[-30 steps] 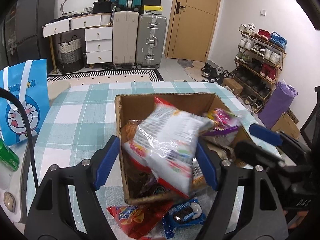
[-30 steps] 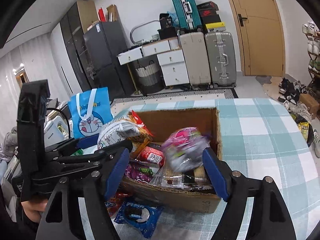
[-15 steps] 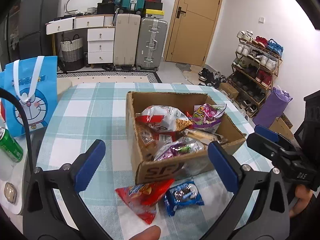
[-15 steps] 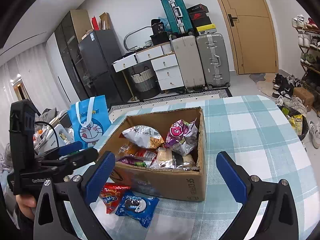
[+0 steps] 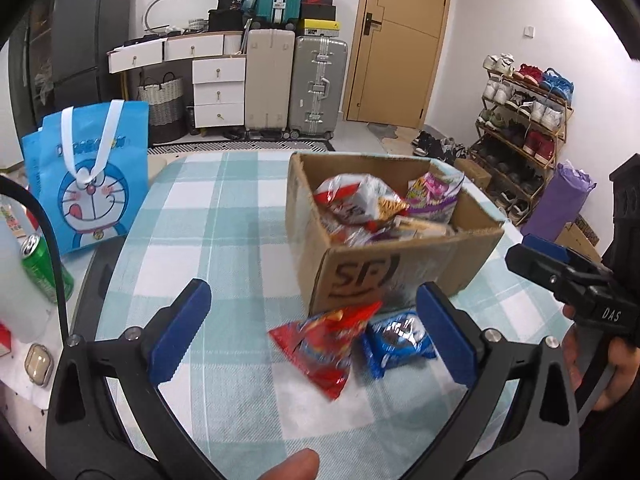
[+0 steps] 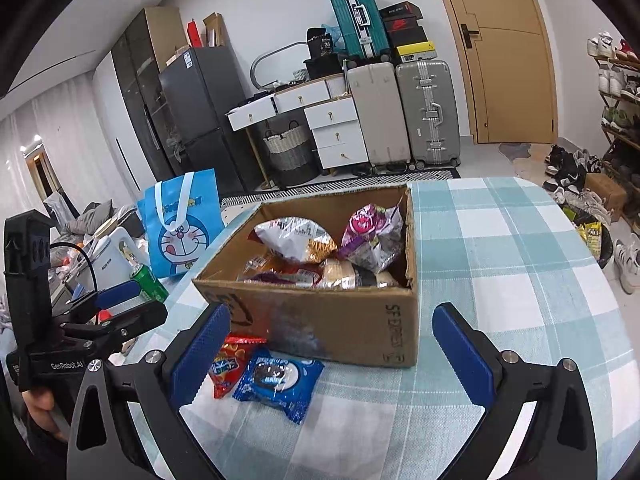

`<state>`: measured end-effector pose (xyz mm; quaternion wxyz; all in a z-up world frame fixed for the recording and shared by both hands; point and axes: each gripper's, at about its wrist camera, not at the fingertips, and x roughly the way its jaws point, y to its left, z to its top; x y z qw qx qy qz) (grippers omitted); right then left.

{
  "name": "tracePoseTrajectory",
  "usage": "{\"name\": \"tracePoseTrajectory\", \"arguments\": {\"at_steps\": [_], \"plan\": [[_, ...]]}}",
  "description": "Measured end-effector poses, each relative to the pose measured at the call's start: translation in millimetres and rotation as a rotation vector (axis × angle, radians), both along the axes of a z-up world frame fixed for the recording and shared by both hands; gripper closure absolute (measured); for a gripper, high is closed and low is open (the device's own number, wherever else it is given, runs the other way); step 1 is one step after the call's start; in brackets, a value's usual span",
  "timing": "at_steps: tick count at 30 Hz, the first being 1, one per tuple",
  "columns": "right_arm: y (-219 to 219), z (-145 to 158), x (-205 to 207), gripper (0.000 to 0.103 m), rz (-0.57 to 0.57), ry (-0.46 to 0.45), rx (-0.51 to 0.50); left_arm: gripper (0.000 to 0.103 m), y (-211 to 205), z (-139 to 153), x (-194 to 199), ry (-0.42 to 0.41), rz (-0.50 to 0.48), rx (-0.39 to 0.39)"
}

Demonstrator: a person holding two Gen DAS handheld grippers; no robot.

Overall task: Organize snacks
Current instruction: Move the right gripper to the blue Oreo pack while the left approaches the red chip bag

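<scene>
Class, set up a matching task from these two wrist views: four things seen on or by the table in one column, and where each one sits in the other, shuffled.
1. red snack packet
2. purple snack bag
3. green can
4. blue cookie packet

A. inside the cardboard box
B. beside the blue cartoon bag
C. on the cloth, right of the red packet
D. on the cloth, left of the blue packet

Pairs: 1-D, 2-A, 3-B, 4-C

White walls, a tan door (image 5: 396, 40), suitcases (image 5: 316, 84), and a shoe rack (image 5: 520, 120).
</scene>
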<state>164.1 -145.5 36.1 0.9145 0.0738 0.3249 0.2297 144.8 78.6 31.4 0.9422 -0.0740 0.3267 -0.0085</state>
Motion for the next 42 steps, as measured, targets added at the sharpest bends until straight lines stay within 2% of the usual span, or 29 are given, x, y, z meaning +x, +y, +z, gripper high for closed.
{"name": "tracePoseTrajectory", "arguments": {"at_steps": [11, 17, 24, 33, 42], "plan": [[9.7, -35.0, -4.6, 0.0, 0.009, 0.081, -0.042, 0.001, 3.6, -28.5, -11.0, 0.048, 0.011, 0.029], [19.6, -53.7, -2.3, 0.0, 0.026, 0.137, -0.062, 0.001, 11.2, -37.2, -8.8, 0.072, 0.015, 0.017], [50.1, -74.5, -2.5, 0.0, 0.085, 0.186, -0.151, 0.001, 17.4, -50.8, -3.2, 0.112, 0.021, 0.021], [83.9, -87.0, -4.4, 0.0, 0.152, 0.202, -0.186, 0.001, 20.4, -65.4, 3.4, 0.158, 0.011, 0.039], [111.1, -94.2, 1.6, 0.001, 0.173, 0.191, -0.238, 0.001, 28.0, -75.4, 8.3, 0.187, 0.021, 0.046]]}}
